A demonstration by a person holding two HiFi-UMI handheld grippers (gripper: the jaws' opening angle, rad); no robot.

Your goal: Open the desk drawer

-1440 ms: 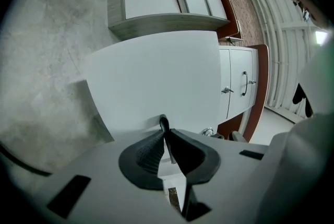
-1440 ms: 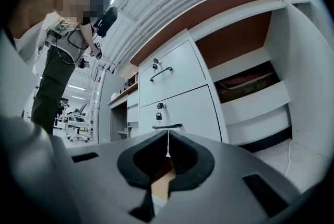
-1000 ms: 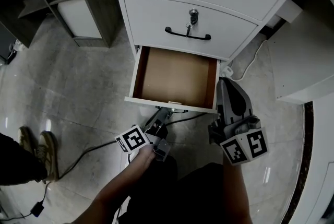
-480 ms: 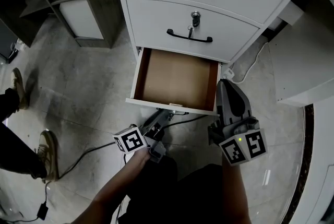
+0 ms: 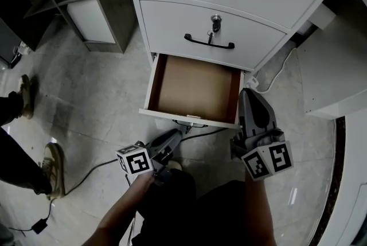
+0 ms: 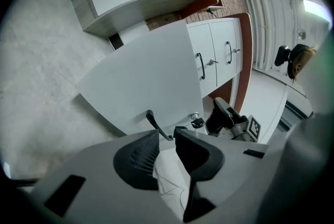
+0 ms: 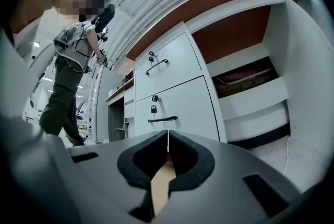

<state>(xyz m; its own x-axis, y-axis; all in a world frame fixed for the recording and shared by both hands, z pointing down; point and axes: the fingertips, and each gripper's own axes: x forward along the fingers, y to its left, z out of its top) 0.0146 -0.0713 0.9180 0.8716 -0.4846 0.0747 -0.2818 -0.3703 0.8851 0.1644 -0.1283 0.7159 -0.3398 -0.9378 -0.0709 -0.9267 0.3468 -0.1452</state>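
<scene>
From the head view, the bottom drawer (image 5: 195, 87) of the white table stands pulled out over the floor, its bare brown inside showing and nothing in it. The middle drawer (image 5: 172, 21) above it, the one with the lock, is shut. My left hand-held gripper (image 5: 174, 136) sits just short of the open drawer's front edge. A second ago it was right up at that edge, so it has drawn back toward me and let go. My right hand-held gripper (image 5: 245, 93) lies just beside the drawer's right front corner, where it was before. I cannot tell whether it touches the wood.

In the left gripper view, my left hand-held gripper (image 6: 167, 134) has just been spreading its jaws. They now stand apart with nothing between the pads. The drawer handle (image 6: 156, 125) shows a little beyond the tips, on the white drawer front (image 6: 141, 71), free of my grip.

In the right gripper view, my right hand-held gripper (image 7: 168, 151) has its jaws closed tip to tip, holding nothing. Past them I see the middle drawer's black handle (image 7: 162, 119), and a person (image 7: 68, 77) stands far off at the left.

I judge the pull finished. The drawer is out far enough to count as open, and releasing the handle is the closing gesture. What is left, if anything, is to take both hands clear.
</scene>
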